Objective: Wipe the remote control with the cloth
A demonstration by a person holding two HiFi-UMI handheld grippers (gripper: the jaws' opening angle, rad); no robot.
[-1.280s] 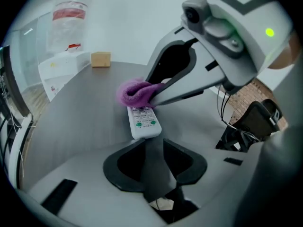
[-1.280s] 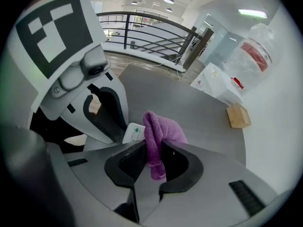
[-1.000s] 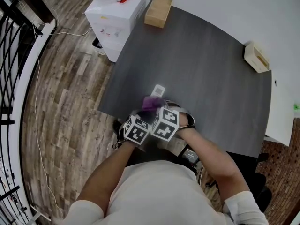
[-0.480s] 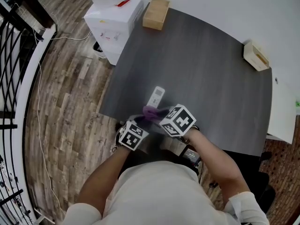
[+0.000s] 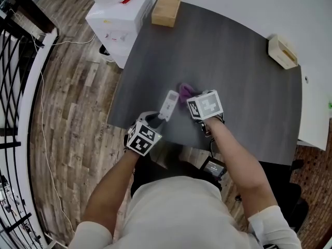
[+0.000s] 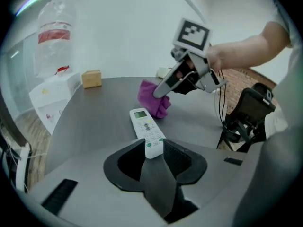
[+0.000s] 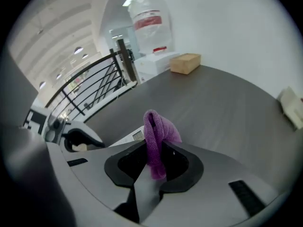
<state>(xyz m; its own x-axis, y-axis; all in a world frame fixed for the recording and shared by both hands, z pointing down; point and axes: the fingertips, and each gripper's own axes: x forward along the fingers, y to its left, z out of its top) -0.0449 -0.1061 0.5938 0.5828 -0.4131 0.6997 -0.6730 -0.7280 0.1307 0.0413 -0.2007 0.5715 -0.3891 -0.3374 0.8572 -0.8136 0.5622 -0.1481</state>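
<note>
We hold the slim white plastic remote control (image 6: pixel 146 126) by its near, button end in the left gripper (image 6: pixel 154 151), whose jaws are clamped on its two long sides. The remote's long axis runs away from us, from the near edge of the dark grey curved table (image 5: pixel 244 77) towards its middle, with the small display at the far end. We cannot tell whether that far end rests on the table or is carried just above it.

The right gripper (image 7: pixel 158 152) is clenched on the crumpled purple fabric cloth (image 7: pixel 160 129), which stands up in a bunch out of its jaws. In the head view the cloth (image 5: pixel 185 91) lies just beside the remote's (image 5: pixel 169 104) display end, on its right. We cannot make out whether they touch.

By our reckoning the coming wipe turns on this: the cloth has to come leftwards across onto the remote's face and then travel along the long axis towards the left gripper (image 5: pixel 155 119). The right gripper (image 5: pixel 190 98) is the nearer one to the bare display end.

Counted, we see one remote, one cloth and two grippers. Two light wooden boxes also stand on the table, one at the far left corner (image 5: pixel 166 8) and one at the far right edge (image 5: pixel 282 51).
</note>
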